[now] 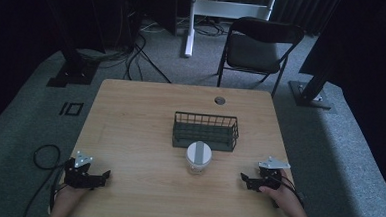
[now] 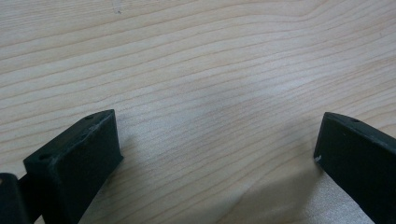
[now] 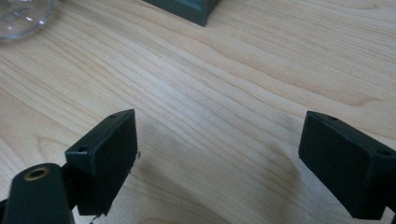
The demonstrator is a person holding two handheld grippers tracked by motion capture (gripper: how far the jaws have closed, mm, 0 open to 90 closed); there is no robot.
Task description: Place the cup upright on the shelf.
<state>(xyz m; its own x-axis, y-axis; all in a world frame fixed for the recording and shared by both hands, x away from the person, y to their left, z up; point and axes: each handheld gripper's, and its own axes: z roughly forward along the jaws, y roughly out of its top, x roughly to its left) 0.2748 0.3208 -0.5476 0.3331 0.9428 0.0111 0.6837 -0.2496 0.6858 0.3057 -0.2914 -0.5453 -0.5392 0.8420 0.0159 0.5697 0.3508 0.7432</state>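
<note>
Before the dark wire basket [image 1: 206, 130] stood a white-lidded clear glass jar [image 1: 198, 158]; probably slippery, fragile, best gripped mid-body; left gripper [image 1: 96, 177] and right gripper [image 1: 249, 182] gaped wide, empty.

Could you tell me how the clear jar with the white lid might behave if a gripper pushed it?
The jar stands upright beside the wire basket, so it would probably slide rather than roll. Its clear wall looks smooth, possibly slippery and breakable.

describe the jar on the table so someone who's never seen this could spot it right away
On the wooden table, find the dark wire basket near the middle. Just in front of it, on the person's side, stands the jar: small, clear, round, white-lidded, the only pale thing among dark metal.
</note>
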